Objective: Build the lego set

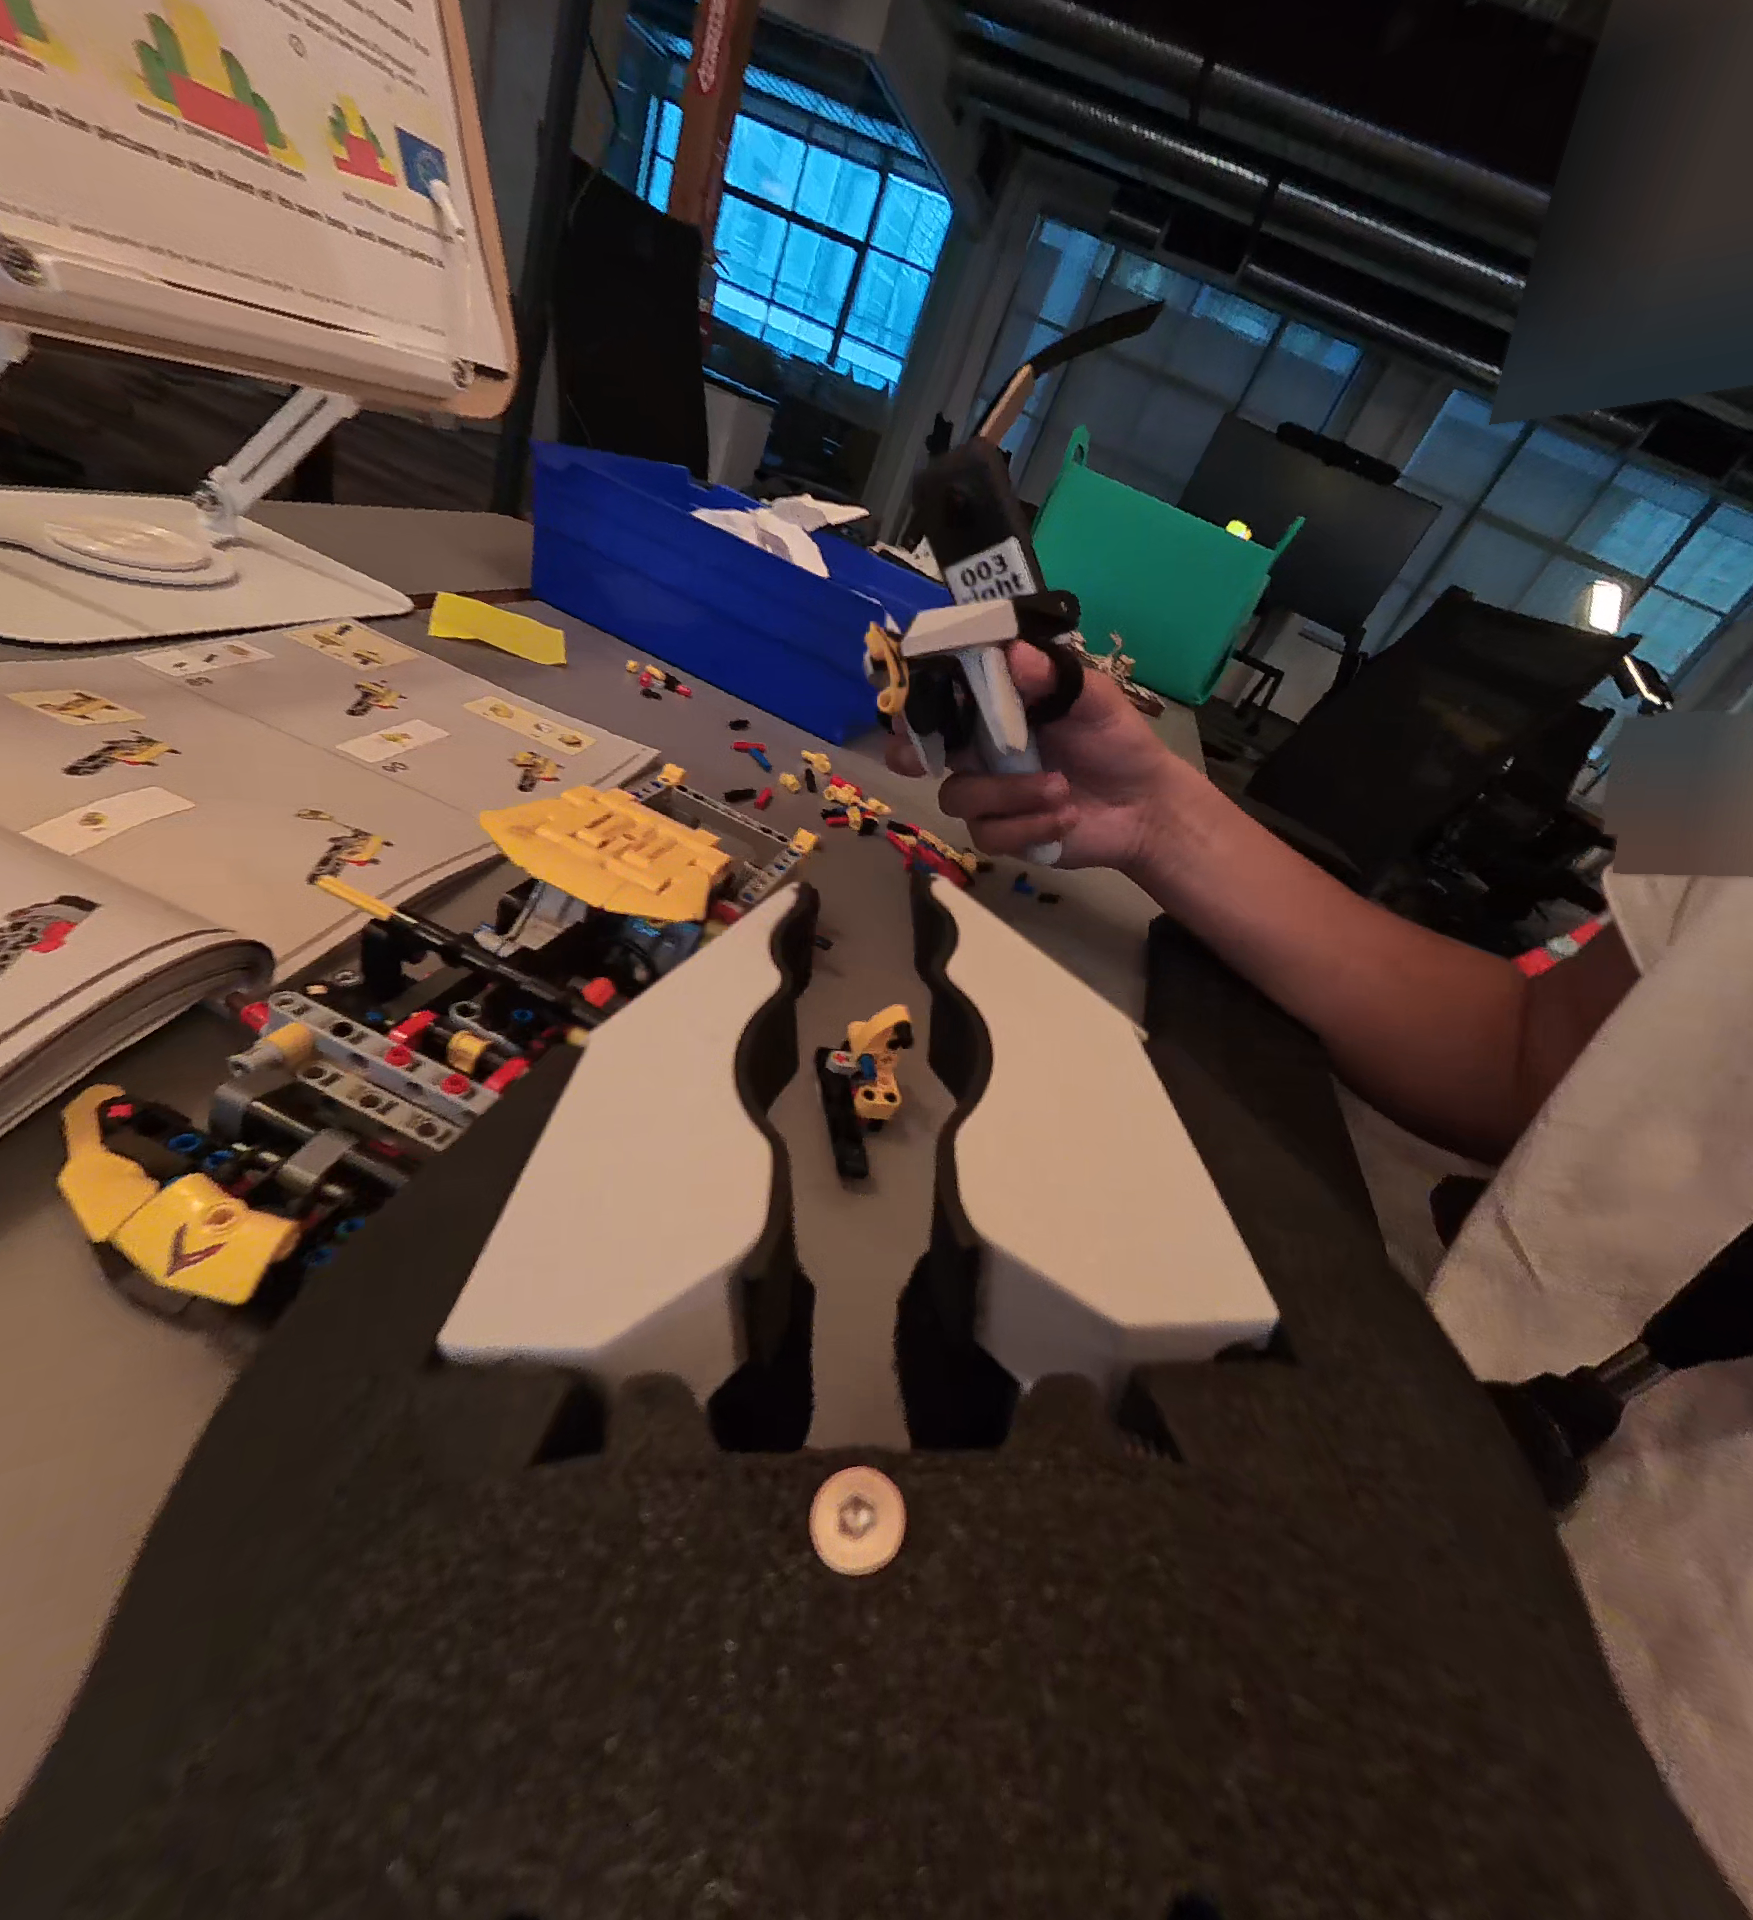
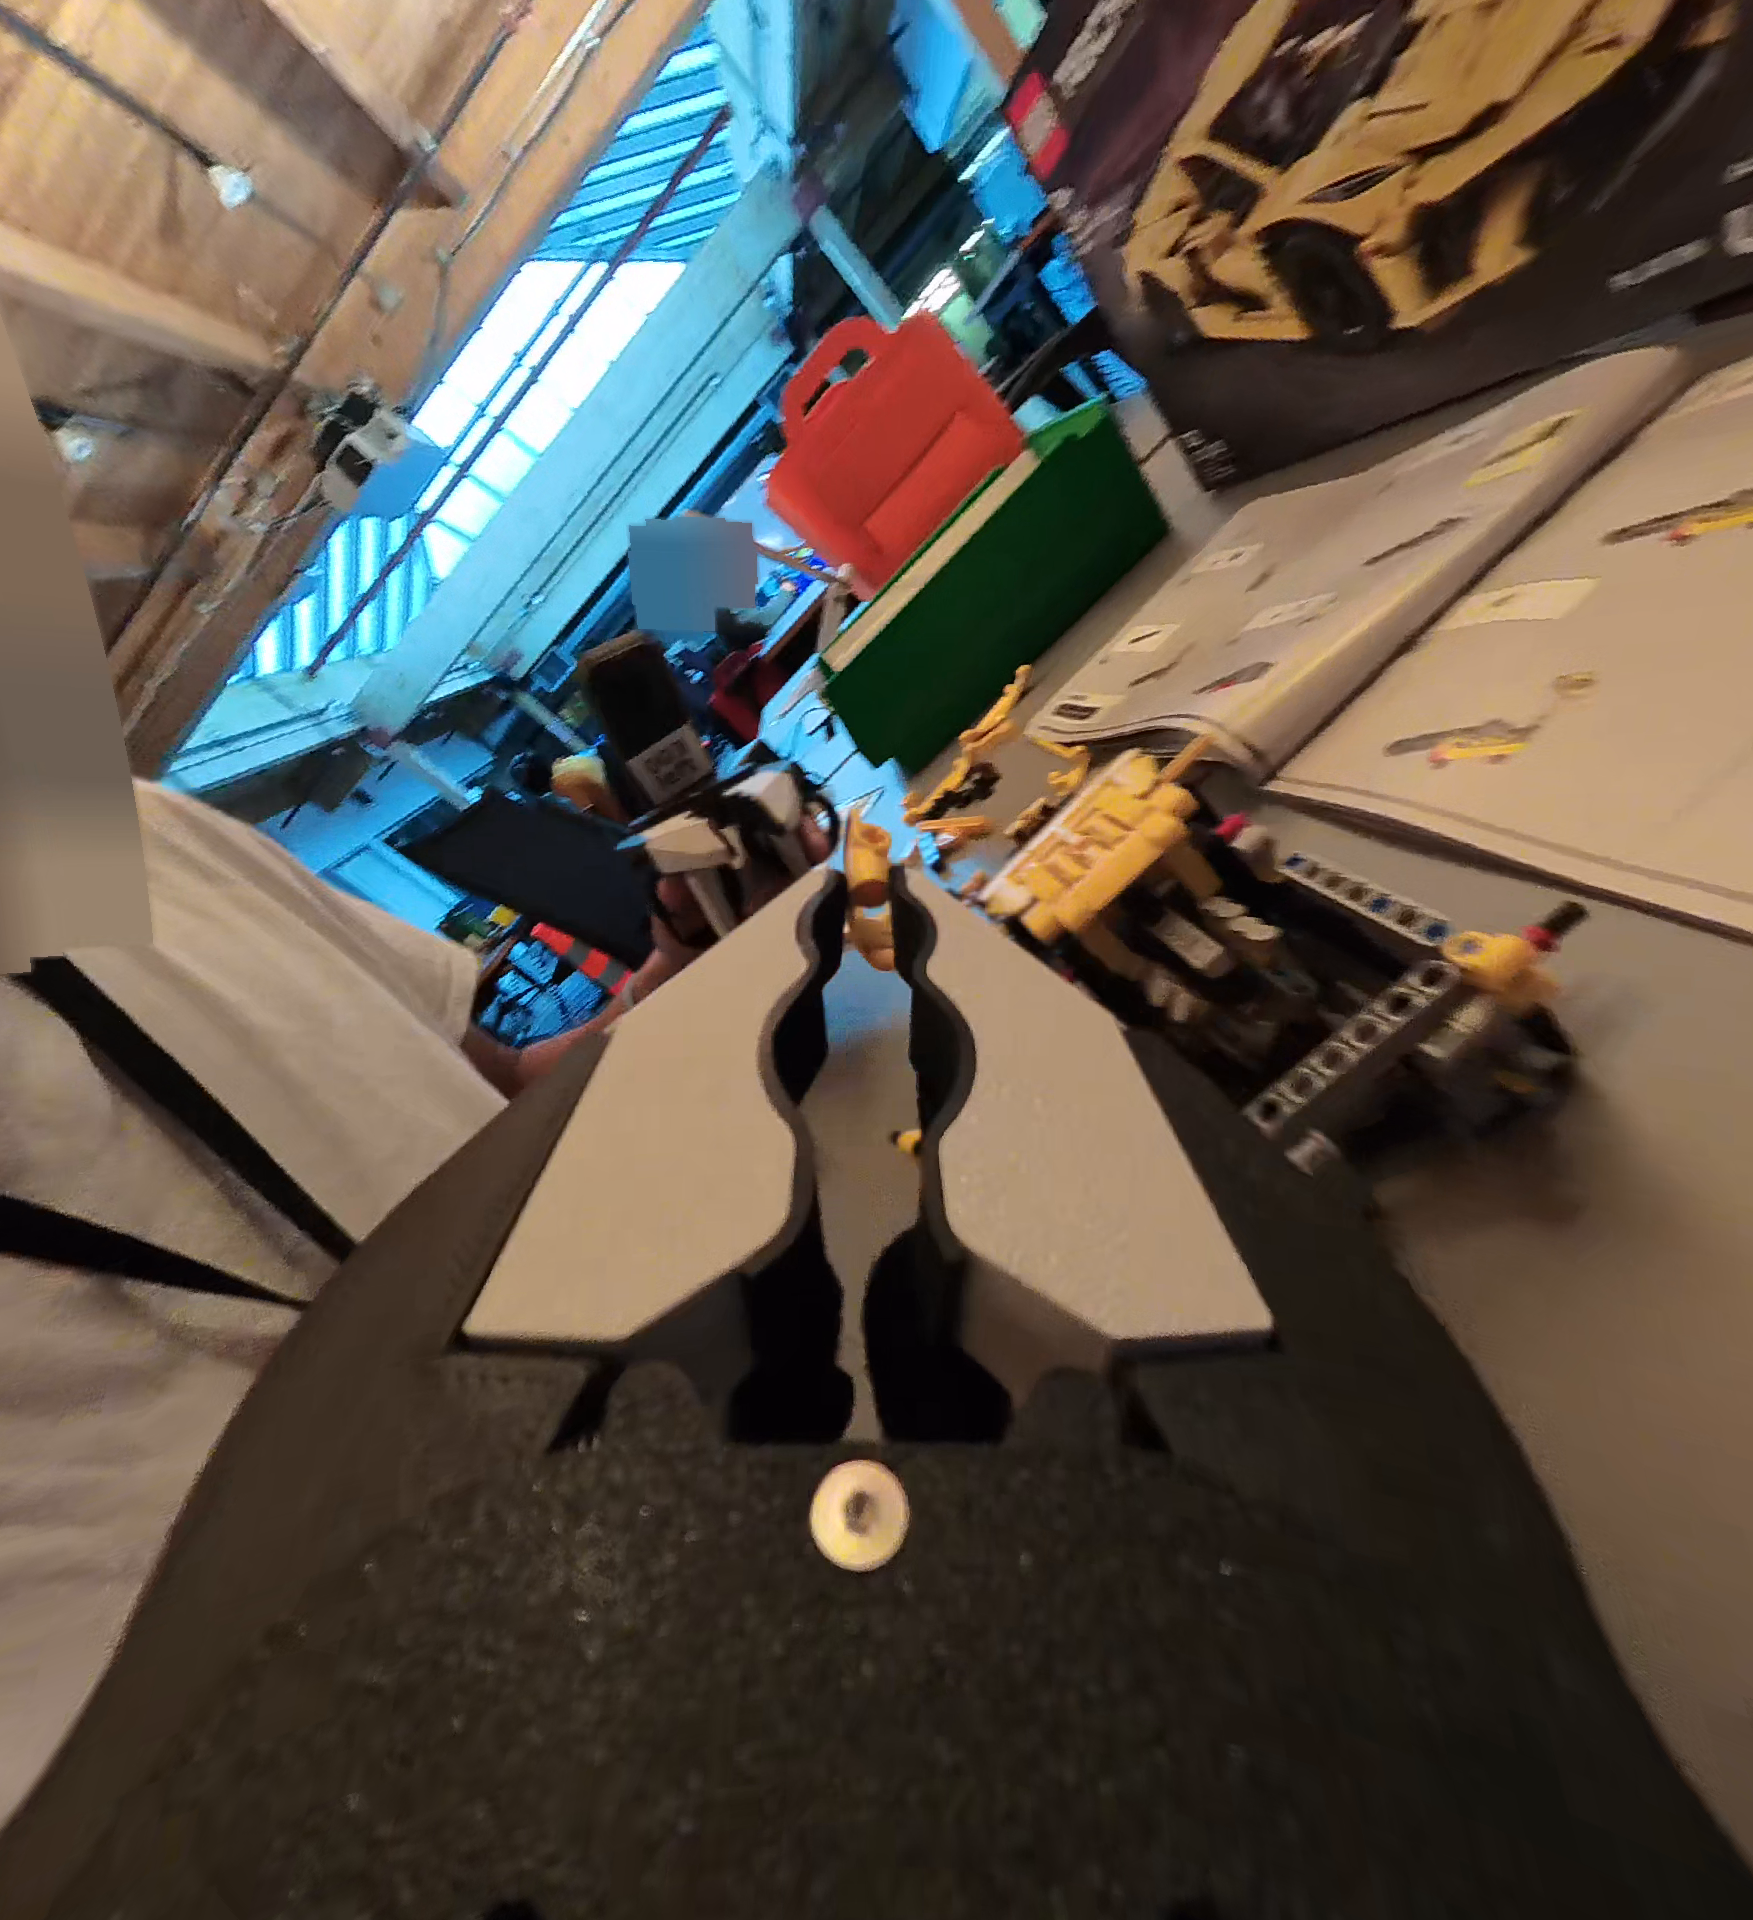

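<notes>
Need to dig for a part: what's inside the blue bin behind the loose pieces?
From the left wrist view, the blue bin shows crumpled white paper or bags poking above its rim. Anything lower down is hidden by the bin's near wall, so no parts inside can be confirmed.

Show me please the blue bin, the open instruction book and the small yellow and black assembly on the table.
blue bin (image 1: 706,613), left wrist view, front wall.
instruction book (image 1: 228,748), left wrist view, right page.
small yellow and black assembly (image 1: 867,1081), left wrist view, its yellow middle.
</notes>
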